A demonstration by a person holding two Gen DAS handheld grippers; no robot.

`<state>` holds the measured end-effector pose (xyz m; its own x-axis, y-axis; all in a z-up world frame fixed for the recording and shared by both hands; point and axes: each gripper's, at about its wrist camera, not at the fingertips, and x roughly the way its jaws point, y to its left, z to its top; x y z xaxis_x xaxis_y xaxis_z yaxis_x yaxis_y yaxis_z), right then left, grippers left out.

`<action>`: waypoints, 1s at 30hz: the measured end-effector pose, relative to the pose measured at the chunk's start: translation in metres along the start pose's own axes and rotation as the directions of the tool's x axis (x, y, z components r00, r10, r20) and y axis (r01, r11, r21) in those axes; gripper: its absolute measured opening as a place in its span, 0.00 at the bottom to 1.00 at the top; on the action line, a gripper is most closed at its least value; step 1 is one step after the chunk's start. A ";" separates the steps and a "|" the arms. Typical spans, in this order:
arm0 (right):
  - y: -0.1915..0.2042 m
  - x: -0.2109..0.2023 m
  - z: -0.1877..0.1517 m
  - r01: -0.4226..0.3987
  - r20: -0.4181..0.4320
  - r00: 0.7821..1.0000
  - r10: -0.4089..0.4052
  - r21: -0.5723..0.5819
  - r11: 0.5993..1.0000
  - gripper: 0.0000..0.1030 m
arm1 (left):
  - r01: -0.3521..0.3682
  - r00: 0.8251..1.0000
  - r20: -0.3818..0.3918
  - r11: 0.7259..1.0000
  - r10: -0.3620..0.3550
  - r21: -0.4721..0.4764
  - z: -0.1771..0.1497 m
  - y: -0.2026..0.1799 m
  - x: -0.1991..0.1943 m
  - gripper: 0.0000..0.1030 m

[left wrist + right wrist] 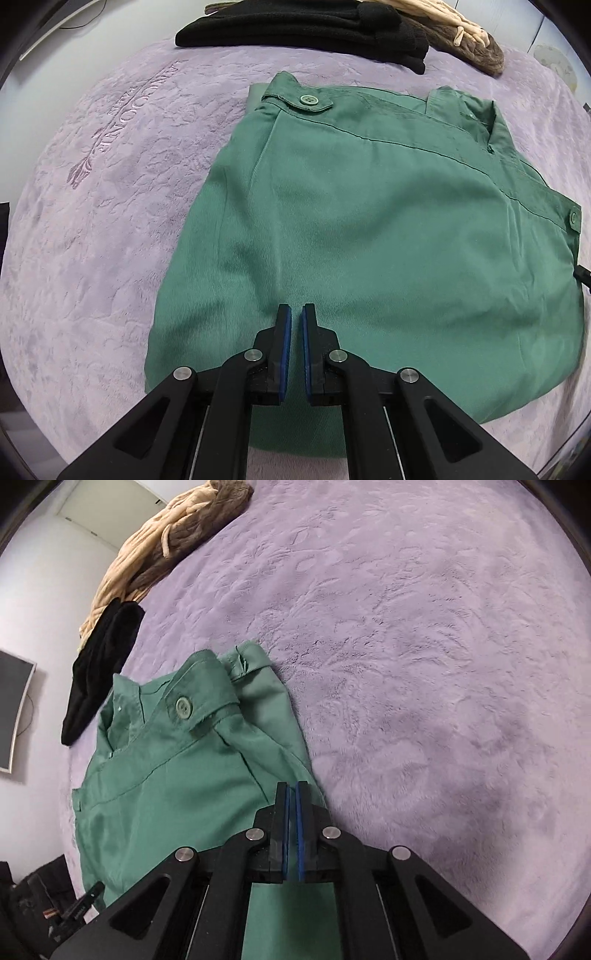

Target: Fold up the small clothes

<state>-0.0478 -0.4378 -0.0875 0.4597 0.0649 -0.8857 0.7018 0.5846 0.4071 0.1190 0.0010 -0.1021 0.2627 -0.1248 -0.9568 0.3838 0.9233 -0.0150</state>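
- The green cotton twill shorts [362,221] lie folded flat on the lilac plush blanket [110,206].
- Left gripper [296,314]: narrow gap, nothing held, over the near fold.
- Right gripper [294,790]: nearly closed; whether it pinches cloth, I cannot tell.
- The shorts look light and limp; the buttoned waistband [207,701] likely grips best.
- Beyond the shorts: black knit garment [303,29], beige cable-knit sweater [166,550]; neither obstructs.

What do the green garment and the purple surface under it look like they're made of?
Green buttoned garment: seemingly a woven twill, cotton-like, matte with slight sheen; fine diagonal ribbing shows near the left gripper. Purple bed cover: probably plush fleece; soft nap, embossed floral pattern.
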 end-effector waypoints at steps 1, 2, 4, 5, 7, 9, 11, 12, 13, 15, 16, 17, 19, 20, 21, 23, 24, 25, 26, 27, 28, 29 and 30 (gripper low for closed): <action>0.003 -0.006 -0.005 0.000 -0.001 1.000 0.000 -0.021 1.000 0.04 | -0.001 1.000 -0.003 1.000 0.001 -0.001 -0.002 -0.001 -0.002 0.07; 0.006 -0.013 -0.009 -0.002 -0.001 1.000 0.002 -0.036 0.999 0.04 | -0.002 1.000 -0.006 1.000 0.002 -0.002 -0.003 -0.002 -0.003 0.07; 0.014 -0.024 -0.020 -0.029 -0.007 1.000 0.029 -0.062 0.998 0.04 | 0.000 1.000 -0.011 1.000 0.000 -0.007 -0.006 -0.003 -0.006 0.07; 0.019 -0.030 -0.029 -0.051 -0.016 0.999 0.050 -0.070 0.996 0.05 | 0.006 1.000 -0.012 1.000 -0.006 -0.010 -0.008 -0.005 -0.009 0.07; 0.028 -0.035 -0.046 -0.079 -0.046 0.996 0.075 -0.085 0.993 0.11 | 0.009 1.000 -0.013 1.000 -0.009 -0.010 -0.011 -0.008 -0.013 0.07; 0.040 -0.036 -0.069 -0.111 -0.081 0.991 0.104 -0.092 0.989 0.25 | 0.016 1.000 -0.012 1.000 -0.016 -0.001 -0.013 -0.012 -0.016 0.07; 0.050 -0.033 -0.089 -0.127 -0.109 0.987 0.117 -0.089 0.988 0.47 | 0.019 1.000 -0.015 1.000 -0.019 0.011 -0.016 -0.016 -0.017 0.07; 0.056 -0.031 -0.101 -0.136 -0.125 0.984 0.125 -0.087 0.987 0.48 | 0.019 1.000 -0.015 1.000 -0.019 0.019 -0.018 -0.017 -0.018 0.07; 0.060 -0.028 -0.109 -0.145 -0.138 0.982 0.132 -0.086 0.986 0.48 | 0.019 1.000 -0.015 0.999 -0.019 0.030 -0.020 -0.018 -0.018 0.07; 0.072 -0.022 -0.128 -0.153 -0.164 0.977 0.139 -0.082 0.985 0.48 | 0.020 1.000 -0.014 0.999 -0.020 0.047 -0.022 -0.017 -0.018 0.07; 0.076 -0.020 -0.136 -0.155 -0.171 0.975 0.139 -0.079 0.985 0.49 | 0.024 1.000 -0.008 0.998 -0.024 0.052 -0.023 -0.015 -0.019 0.07; 0.081 -0.017 -0.143 -0.151 -0.180 0.974 0.136 -0.075 0.986 0.52 | 0.031 1.000 -0.004 0.998 -0.031 0.054 -0.024 -0.013 -0.019 0.07; 0.091 -0.012 -0.157 -0.145 -0.195 0.972 0.130 -0.063 0.987 0.55 | 0.058 0.998 0.001 0.997 -0.058 0.058 -0.025 -0.007 -0.020 0.07; 0.095 -0.011 -0.163 -0.145 -0.198 0.971 0.131 -0.062 0.987 0.55 | 0.064 0.998 0.002 0.996 -0.065 0.061 -0.026 -0.002 -0.021 0.07; 0.102 -0.010 -0.170 -0.143 -0.202 0.971 0.128 -0.061 0.988 0.56 | 0.069 0.998 0.003 0.996 -0.069 0.062 -0.026 0.002 -0.022 0.07; 0.113 -0.008 -0.178 -0.140 -0.204 0.971 0.126 -0.056 0.989 0.64 | 0.079 0.997 -0.004 0.995 -0.079 0.064 -0.026 0.012 -0.023 0.27; 0.120 -0.008 -0.182 -0.143 -0.202 0.971 0.129 -0.053 0.988 0.66 | 0.084 0.996 -0.014 0.994 -0.083 0.068 -0.026 0.017 -0.024 0.56; 0.127 -0.006 -0.184 -0.145 -0.201 0.971 0.132 -0.051 0.988 0.69 | 0.071 0.997 -0.023 0.995 -0.070 0.067 -0.025 0.023 -0.025 0.98; 0.132 -0.006 -0.187 -0.147 -0.197 0.971 0.134 -0.049 0.988 0.70 | 0.053 0.999 0.003 0.996 -0.053 0.066 -0.026 0.028 -0.029 0.99; 0.139 -0.006 -0.191 -0.151 -0.194 0.971 0.139 -0.045 0.988 0.70 | 0.052 0.999 0.009 0.996 -0.053 0.079 -0.026 0.032 -0.031 0.99; 0.143 -0.006 -0.195 -0.154 -0.193 0.971 0.144 -0.041 0.987 0.70 | 0.061 0.998 0.006 0.994 -0.062 0.088 -0.024 0.037 -0.031 0.99; 0.147 -0.005 -0.198 -0.159 -0.195 0.969 0.149 -0.034 0.987 0.72 | 0.067 0.998 0.004 0.994 -0.067 0.086 -0.023 0.042 -0.031 0.99; 0.153 -0.002 -0.202 -0.165 -0.200 0.967 0.157 -0.025 0.986 0.75 | 0.077 0.997 0.000 0.994 -0.077 0.080 -0.021 0.047 -0.031 0.99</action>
<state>-0.0515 -0.1857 -0.0685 0.4460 0.3161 -0.8374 0.6026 0.5857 0.5420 0.1101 0.0559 -0.0796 0.2324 -0.1959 -0.9527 0.4722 0.8790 -0.0656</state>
